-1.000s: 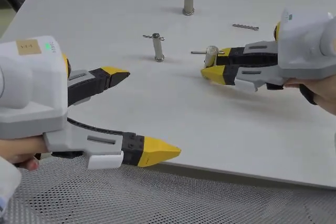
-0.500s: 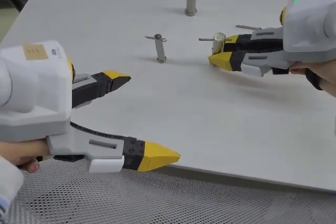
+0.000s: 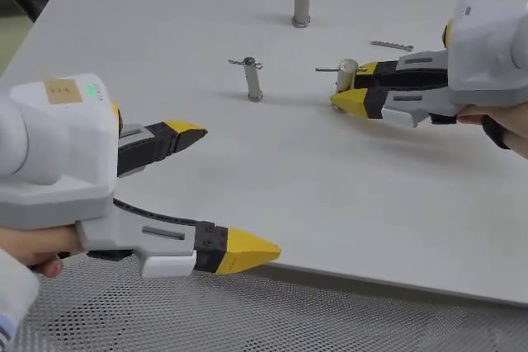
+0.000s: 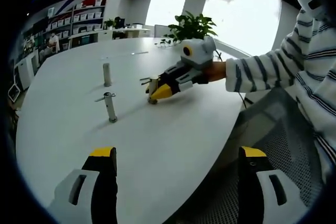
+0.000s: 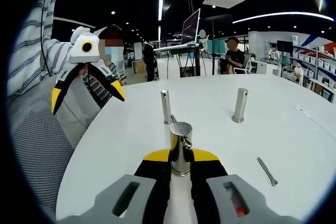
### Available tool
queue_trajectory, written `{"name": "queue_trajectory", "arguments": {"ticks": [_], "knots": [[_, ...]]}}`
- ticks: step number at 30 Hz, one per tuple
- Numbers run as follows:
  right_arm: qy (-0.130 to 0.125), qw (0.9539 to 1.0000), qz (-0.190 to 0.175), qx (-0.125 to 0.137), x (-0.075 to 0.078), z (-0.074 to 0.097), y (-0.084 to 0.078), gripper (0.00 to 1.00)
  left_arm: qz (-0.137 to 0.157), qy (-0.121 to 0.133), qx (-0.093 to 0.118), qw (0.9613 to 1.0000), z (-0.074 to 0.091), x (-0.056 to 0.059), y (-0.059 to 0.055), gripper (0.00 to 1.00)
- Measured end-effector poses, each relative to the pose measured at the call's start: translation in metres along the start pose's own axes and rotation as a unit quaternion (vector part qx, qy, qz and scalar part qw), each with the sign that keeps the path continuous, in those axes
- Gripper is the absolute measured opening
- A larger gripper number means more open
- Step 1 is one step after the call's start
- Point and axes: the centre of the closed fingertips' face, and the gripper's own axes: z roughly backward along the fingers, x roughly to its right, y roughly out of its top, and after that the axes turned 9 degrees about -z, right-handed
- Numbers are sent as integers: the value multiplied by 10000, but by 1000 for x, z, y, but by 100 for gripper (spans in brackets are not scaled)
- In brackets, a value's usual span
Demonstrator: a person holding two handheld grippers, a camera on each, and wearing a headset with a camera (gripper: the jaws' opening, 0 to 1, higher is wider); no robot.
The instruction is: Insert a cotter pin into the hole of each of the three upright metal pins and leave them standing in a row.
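One metal pin (image 5: 181, 140) clamped in right claw (image 5: 181, 157), left claw (image 4: 177, 153) agape

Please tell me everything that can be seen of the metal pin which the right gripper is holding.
The metal pin is a short, shiny silver cylinder, steel by its look, with a flat round top and a slightly wider foot. It stands upright on the white table. The right gripper holds it, with the yellow-tipped jaws closed on its lower part from both sides. A thin cotter pin passes through it near the top and sticks out sideways.
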Motion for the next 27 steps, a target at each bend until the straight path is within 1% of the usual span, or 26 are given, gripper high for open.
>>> {"name": "queue_trajectory", "arguments": {"ticks": [4,6,9,11,14,15,17,18,19,21,24,25,26,27], "knots": [[-1,10000,-60,60,-2,1,1,8,36,-5,1,10000,1,1,0,95],[24,10000,-34,64,-5,0,1,9,8,66,-61,10000,1,-2,-3,95],[32,9999,-94,72,-7,0,2,9,25,15,-75,10000,1,0,-4,95],[20,9999,-101,90,-8,0,2,9,-16,30,-152,9999,1,0,-6,95],[-5,9999,-112,127,-9,0,2,9,-20,6,-181,9998,0,2,-8,95],[-15,9997,-189,153,-9,0,2,10,-28,6,-183,9998,0,2,-8,95],[-40,9996,-207,168,-10,0,2,10,-58,63,-219,9997,1,0,-9,97],[-76,9997,-190,113,-9,1,0,11,-82,95,-250,9996,1,-2,-9,98],[-101,9998,-168,85,-8,1,-1,14,-91,111,-248,9996,1,-2,-9,98],[-145,9997,-199,91,-7,4,-1,21,-105,181,-203,9996,2,-5,-7,99],[-203,9990,-314,223,-6,14,4,29,-92,257,-106,9996,5,-9,-2,99],[-259,9989,-315,249,-7,19,10,32,-75,297,-47,9995,6,-11,1,99],[-330,9986,-257,318,-8,25,18,37,-61,348,7,9994,7,-14,4,99],[-341,9985,-229,360,-11,29,23,42,-49,381,40,9993,8,-15,6,99]]}}
